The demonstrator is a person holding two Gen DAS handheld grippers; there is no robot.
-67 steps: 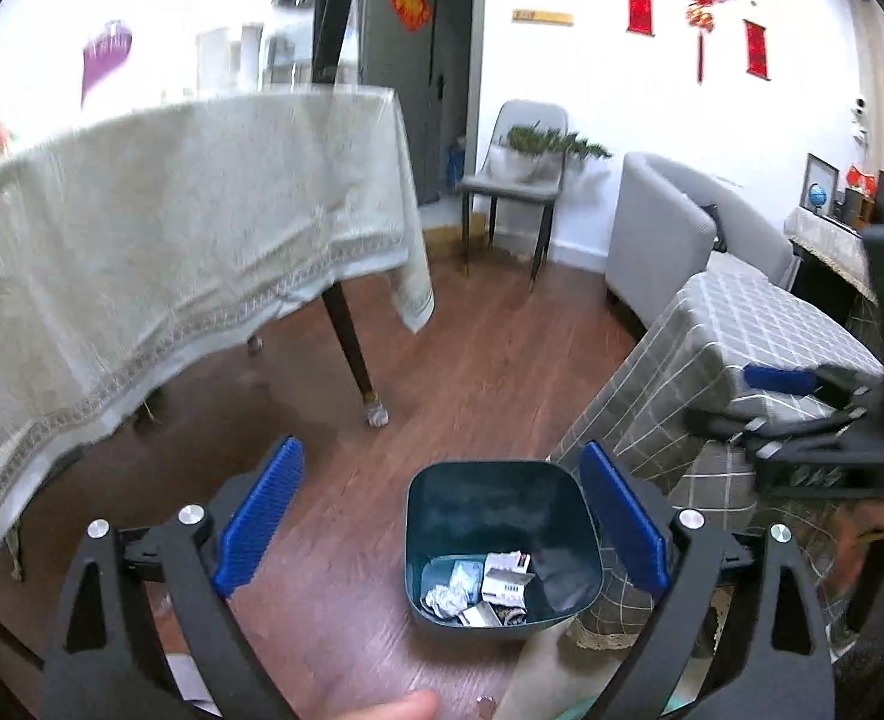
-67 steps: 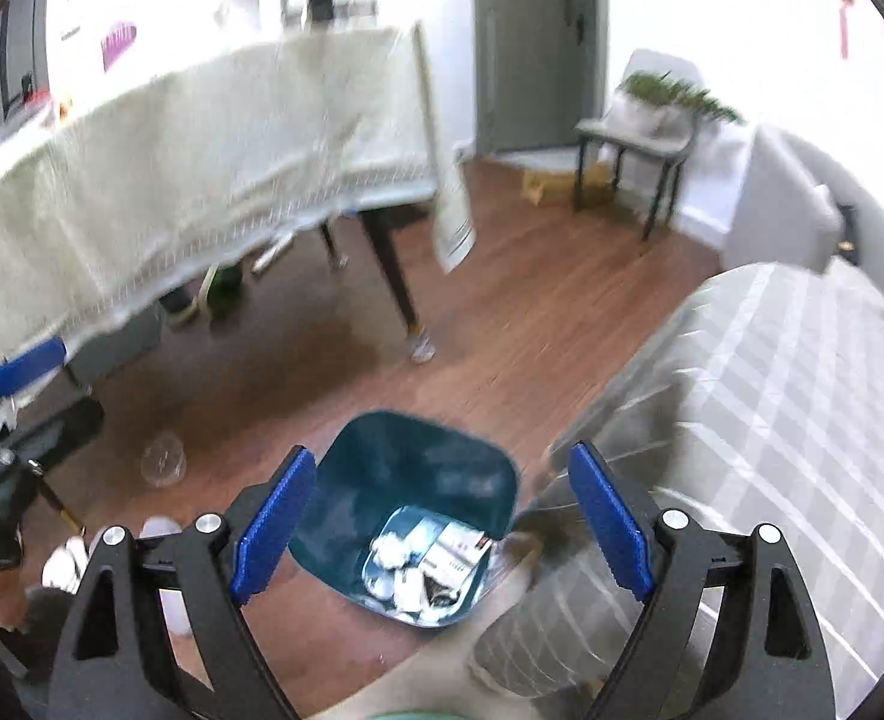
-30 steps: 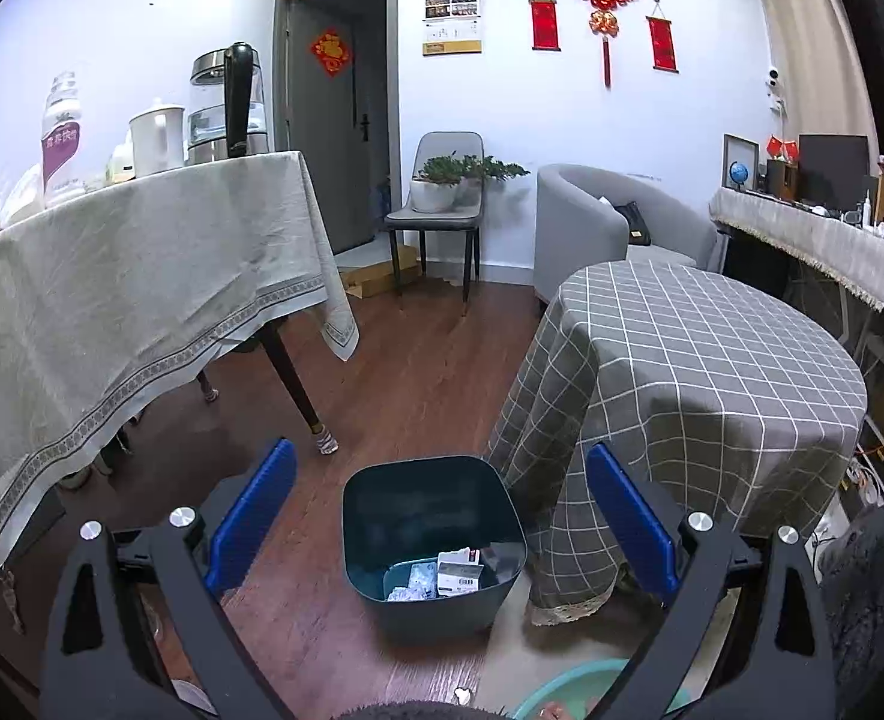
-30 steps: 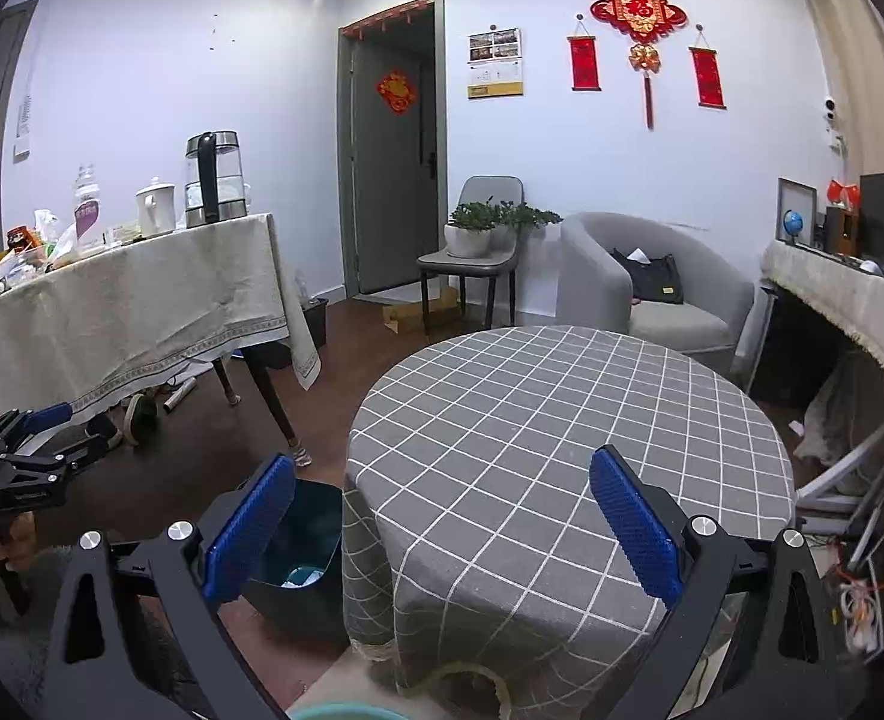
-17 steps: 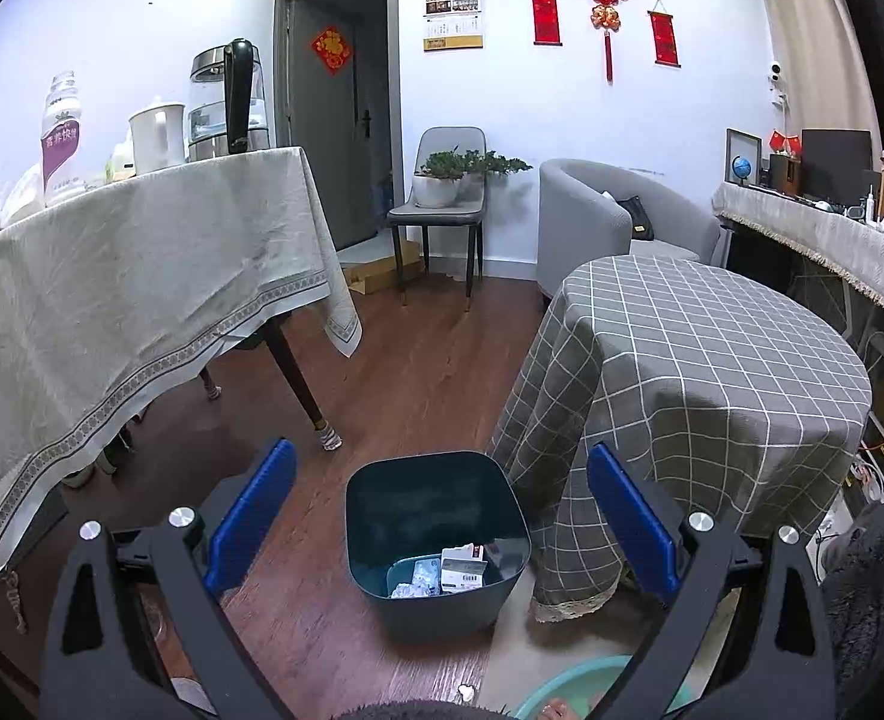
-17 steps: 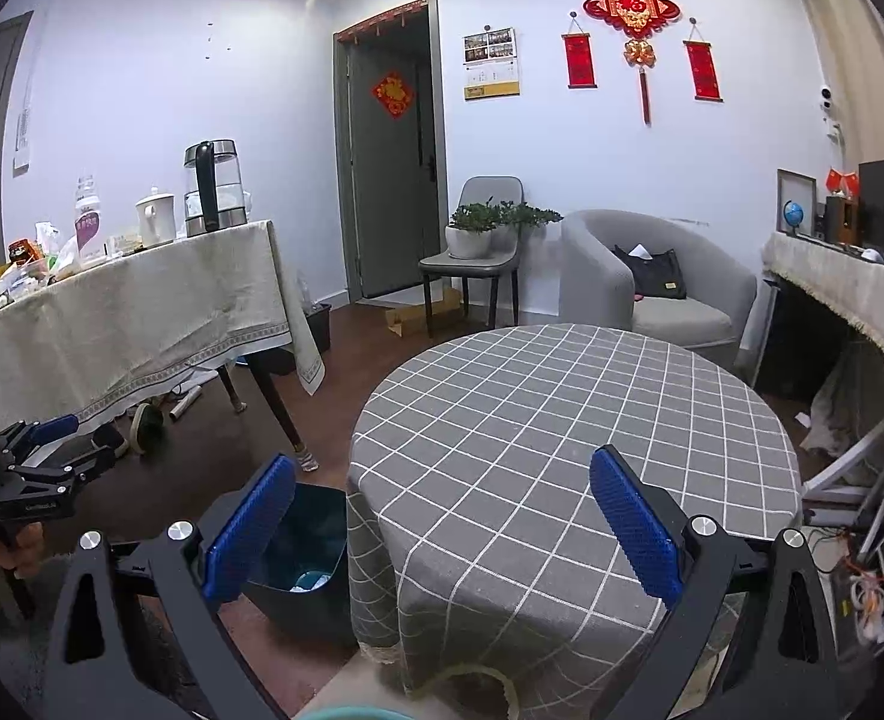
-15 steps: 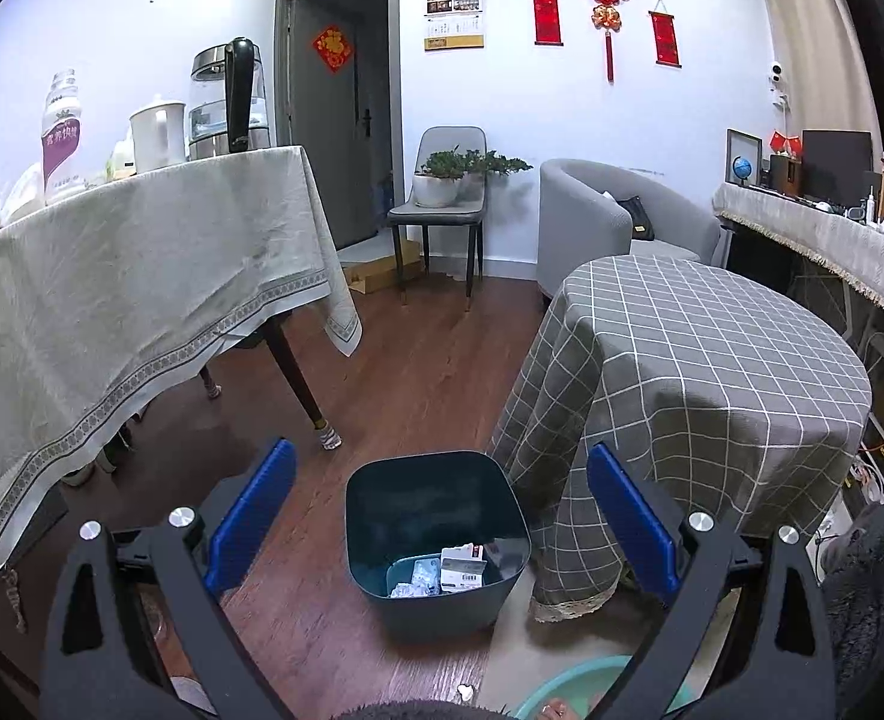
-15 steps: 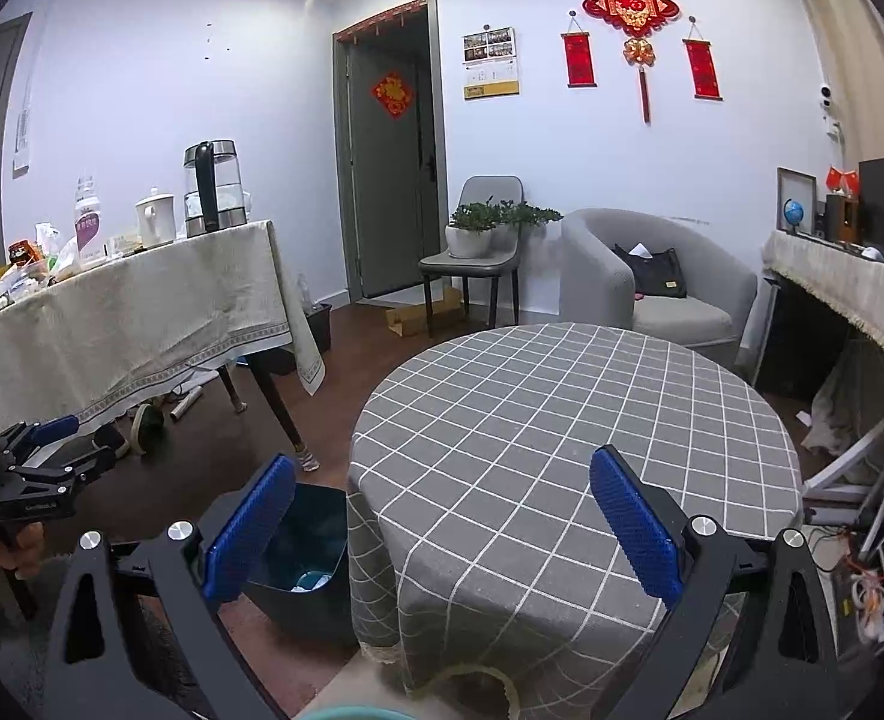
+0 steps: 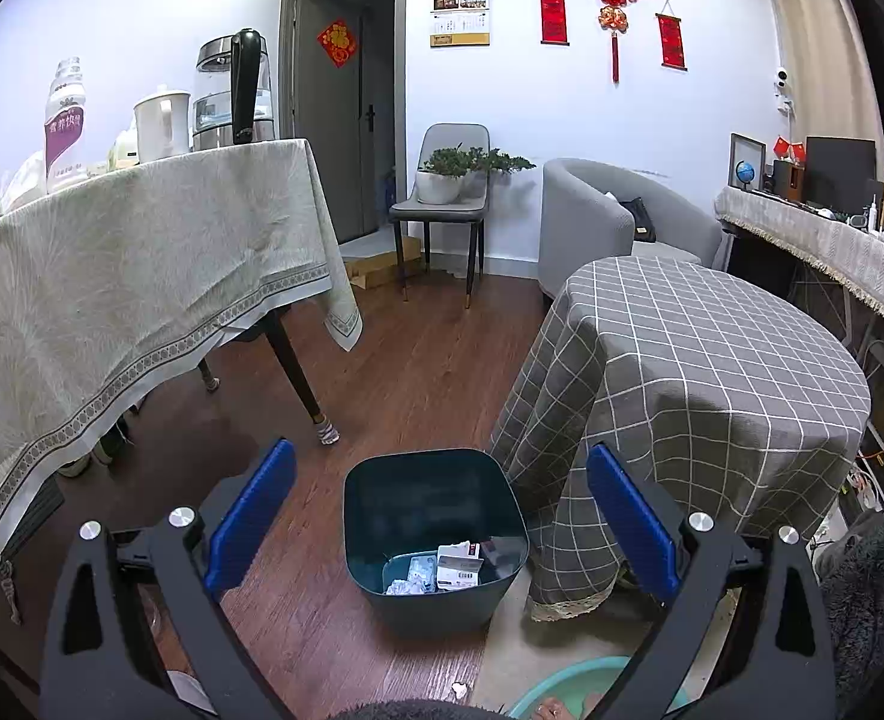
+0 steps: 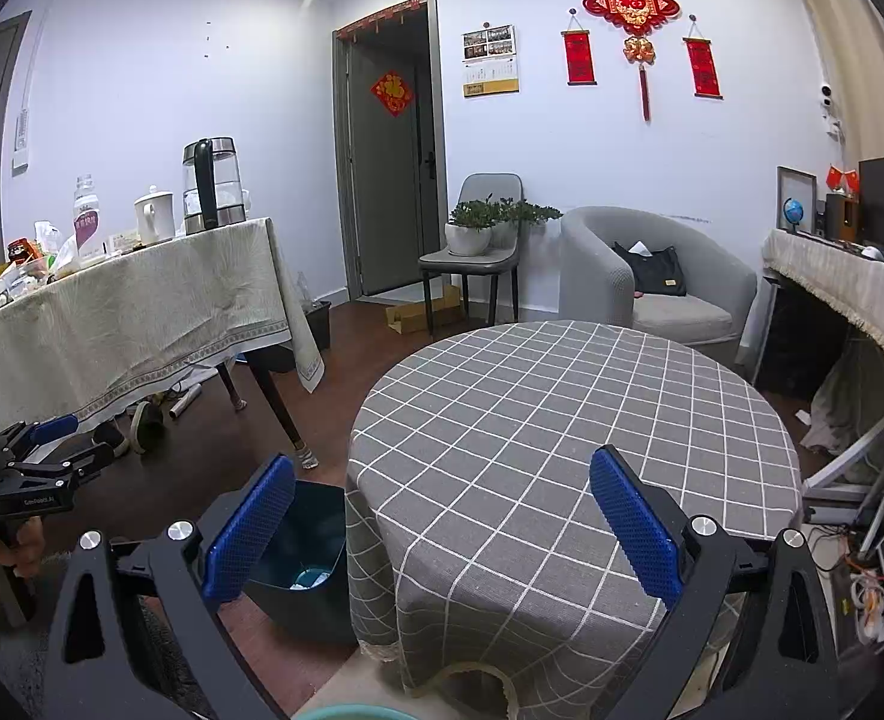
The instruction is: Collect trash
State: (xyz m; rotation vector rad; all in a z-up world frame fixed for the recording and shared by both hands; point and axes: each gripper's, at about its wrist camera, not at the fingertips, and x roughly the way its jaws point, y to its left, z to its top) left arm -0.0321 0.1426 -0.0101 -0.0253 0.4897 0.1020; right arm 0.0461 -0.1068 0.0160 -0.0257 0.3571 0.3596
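Two blue-padded jaws of the left gripper [image 9: 438,519] stand wide apart and empty in the left wrist view, framing the dark teal trash bin [image 9: 435,540] on the wooden floor just beside the round checked table [image 9: 712,372]; crumpled paper and small cartons [image 9: 442,567] lie in the bin's bottom, straight ahead and below this gripper. In the right wrist view the right gripper [image 10: 442,525] is likewise spread and empty over the table's bare cloth, with the bin low to its left at the table's edge, so the left hand [image 10: 3,546] seems nearer the bin, and I see no loose trash to fetch.
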